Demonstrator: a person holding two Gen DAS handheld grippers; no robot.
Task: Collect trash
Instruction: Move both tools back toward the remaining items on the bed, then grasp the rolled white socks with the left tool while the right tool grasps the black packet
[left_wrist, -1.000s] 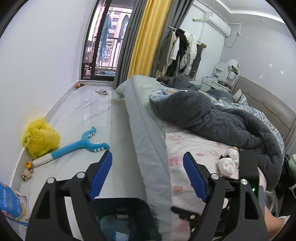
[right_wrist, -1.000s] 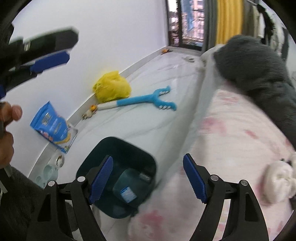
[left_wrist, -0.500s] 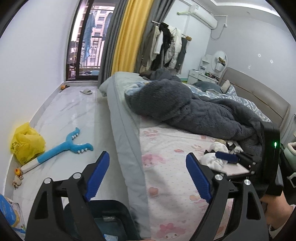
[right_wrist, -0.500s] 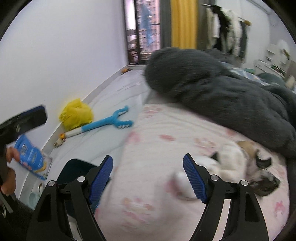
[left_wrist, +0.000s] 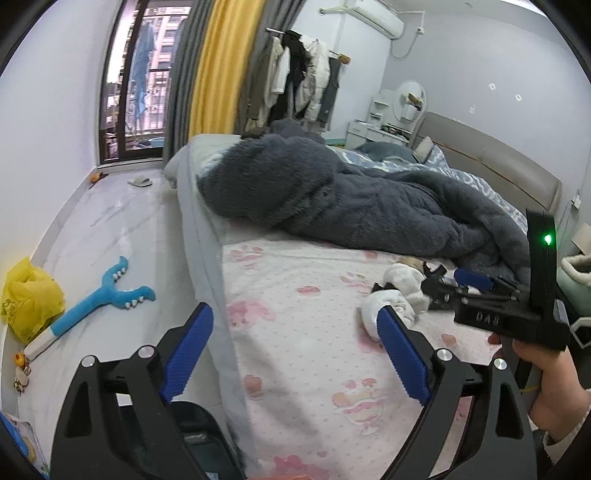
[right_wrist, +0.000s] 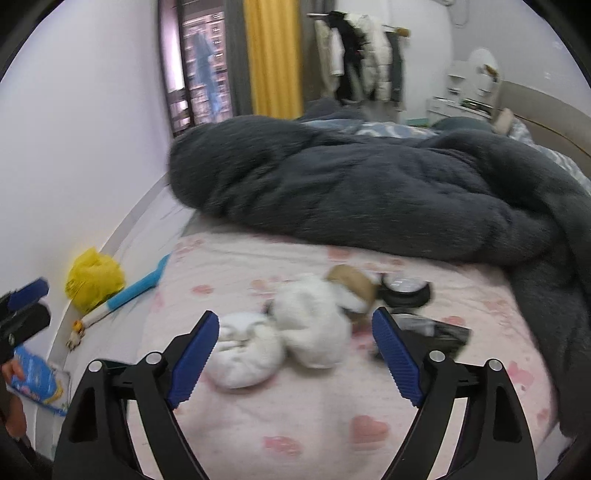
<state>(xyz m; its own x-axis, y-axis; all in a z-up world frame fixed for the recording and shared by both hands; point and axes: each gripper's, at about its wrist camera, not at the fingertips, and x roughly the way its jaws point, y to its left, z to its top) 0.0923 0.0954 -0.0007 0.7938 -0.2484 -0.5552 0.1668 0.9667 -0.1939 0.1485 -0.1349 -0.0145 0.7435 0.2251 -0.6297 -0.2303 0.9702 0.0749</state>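
Two white crumpled wads (right_wrist: 280, 332), paper or soft cloth by the look, lying side by side and touching on the pink printed sheet (right_wrist: 258, 417), on the near side of the dark grey fleece blanket (right_wrist: 369, 192) and well short of its edge. Just beyond them, nearer that blanket, a tan-and-white scrap (right_wrist: 351, 286), a round black dish (right_wrist: 406, 291) and a flat dark object (right_wrist: 432, 330) too blurred to name.

Right gripper (right_wrist: 295, 354) hovering above the wads, jaws released and just widened further, nothing pinched; both wads framed between the blue pads but no contact visible. Left gripper (left_wrist: 295, 354) likewise spread wide and empty, jaws also just opened further, poised over the sheet beside the bed's grey edge (left_wrist: 207, 258), well apart from the blanket.

Likely very light, soft and springy: no risk of breaking, some risk of slipping out or unfolding if nipped only at a loose corner. Best taken across the thick middle, one wad at a time, squeezed well in.

Each wad roughly oval; the pair's long axis running from the near left up toward the black dish. No real pointing end.
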